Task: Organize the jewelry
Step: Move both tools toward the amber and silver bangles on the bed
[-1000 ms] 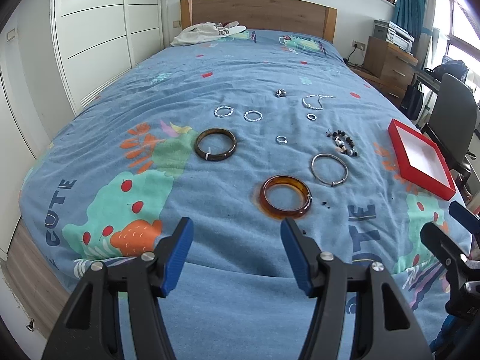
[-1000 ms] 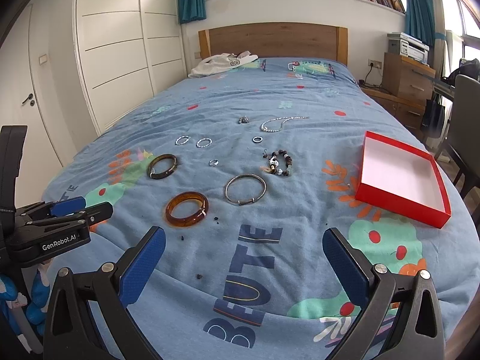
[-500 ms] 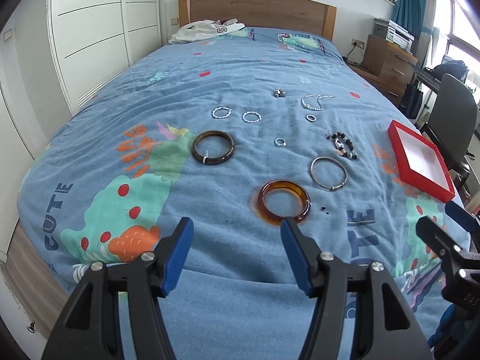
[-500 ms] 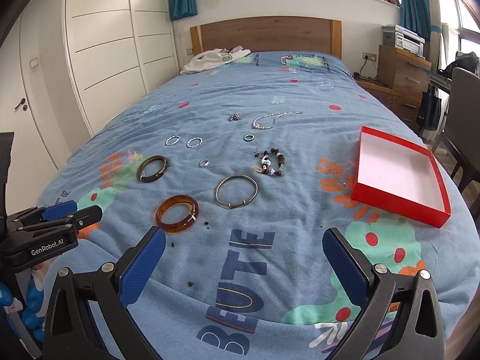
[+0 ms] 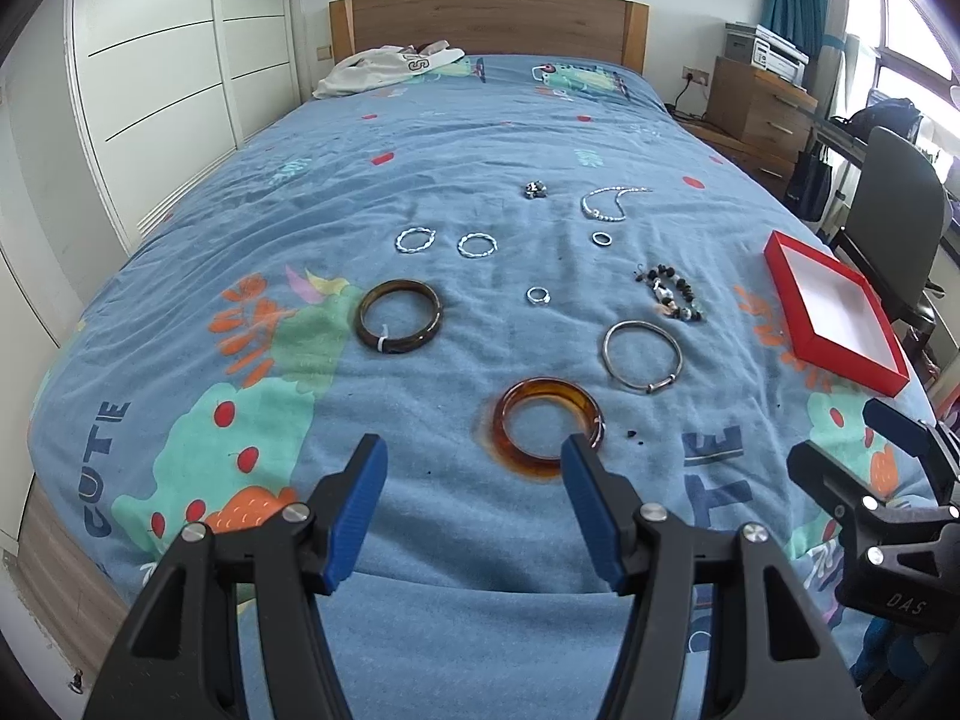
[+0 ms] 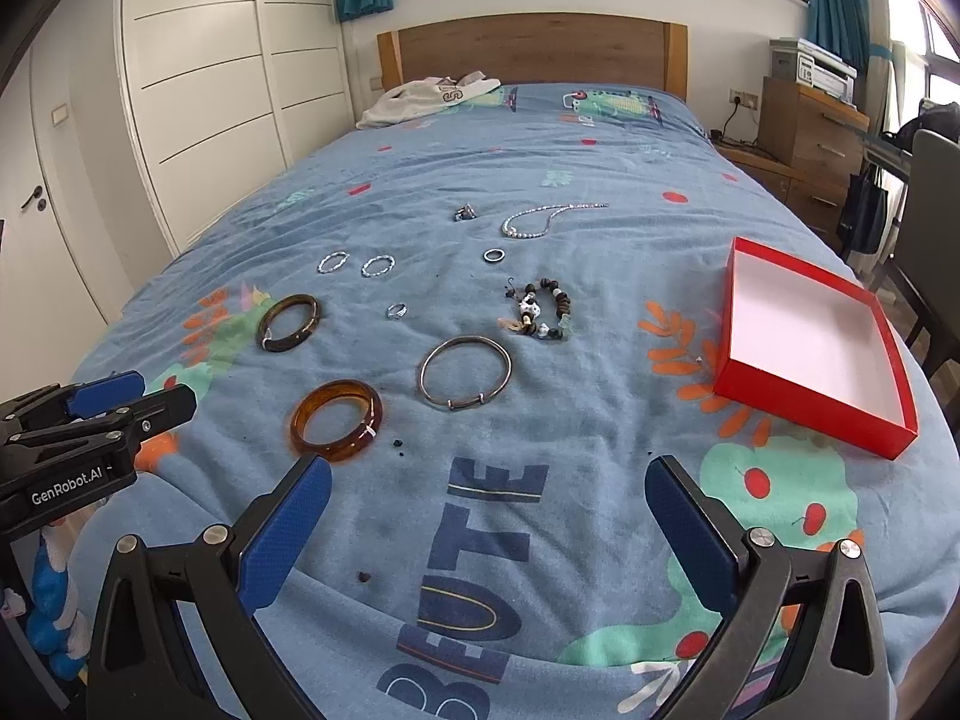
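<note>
Jewelry lies spread on a blue patterned bedspread. An amber bangle point(image 5: 546, 426) point(image 6: 337, 420) sits nearest, just ahead of my left gripper point(image 5: 474, 456), which is open and empty above the bed's foot. A dark brown bangle point(image 5: 399, 324) point(image 6: 288, 322) lies to its left and a thin silver bangle point(image 5: 643, 355) point(image 6: 465, 371) to its right. Farther back are a beaded bracelet point(image 6: 540, 311), small rings point(image 6: 397, 311) and a silver chain point(image 6: 537, 222). An open red box point(image 6: 816, 342) point(image 5: 834, 318) rests at the right. My right gripper point(image 6: 489, 486) is open and empty.
A white garment point(image 6: 429, 97) lies by the wooden headboard point(image 6: 534, 48). White wardrobe doors point(image 6: 198, 90) line the left wall. A wooden dresser point(image 6: 810, 144) and a grey chair point(image 5: 900, 216) stand right of the bed. Dark crumbs point(image 6: 397, 445) dot the cover near the amber bangle.
Both grippers have drifted slightly forward and lower over the bed's foot, so the jewelry looks nearer. Their jaws stay open and nothing on the bed has moved.
</note>
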